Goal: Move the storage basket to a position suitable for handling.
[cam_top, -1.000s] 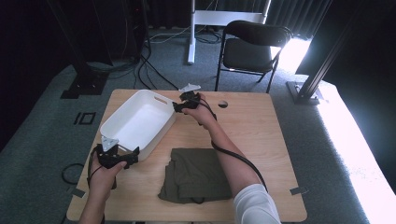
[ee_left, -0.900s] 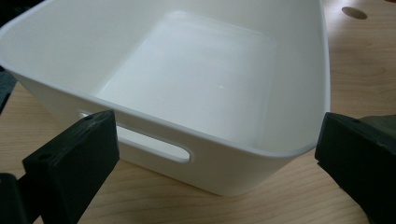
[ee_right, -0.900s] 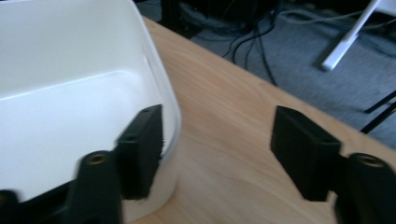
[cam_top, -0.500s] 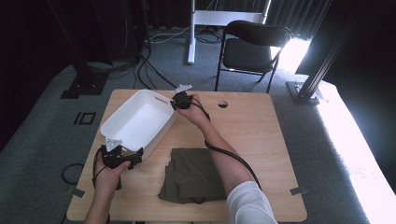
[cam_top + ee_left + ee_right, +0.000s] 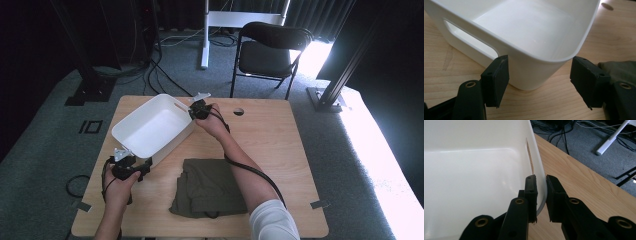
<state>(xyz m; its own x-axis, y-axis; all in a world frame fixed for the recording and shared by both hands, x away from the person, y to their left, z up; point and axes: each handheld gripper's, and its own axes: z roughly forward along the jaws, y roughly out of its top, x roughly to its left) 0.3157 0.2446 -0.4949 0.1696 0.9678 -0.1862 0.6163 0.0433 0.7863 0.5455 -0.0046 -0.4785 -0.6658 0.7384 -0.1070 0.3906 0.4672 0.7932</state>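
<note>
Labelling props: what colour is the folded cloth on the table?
Dark olive green cloth; clearest in the high view.

Left gripper [image 5: 131,167] low near the body, fingers [image 5: 496,81] spread wide; right gripper [image 5: 199,109] outstretched, fingers [image 5: 531,192] pinched.

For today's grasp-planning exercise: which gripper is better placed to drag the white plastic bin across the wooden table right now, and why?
Right. The right gripper is already clamped on the rim of the white plastic bin, while the left gripper sits open at the bin's near corner, gripping nothing.
</note>
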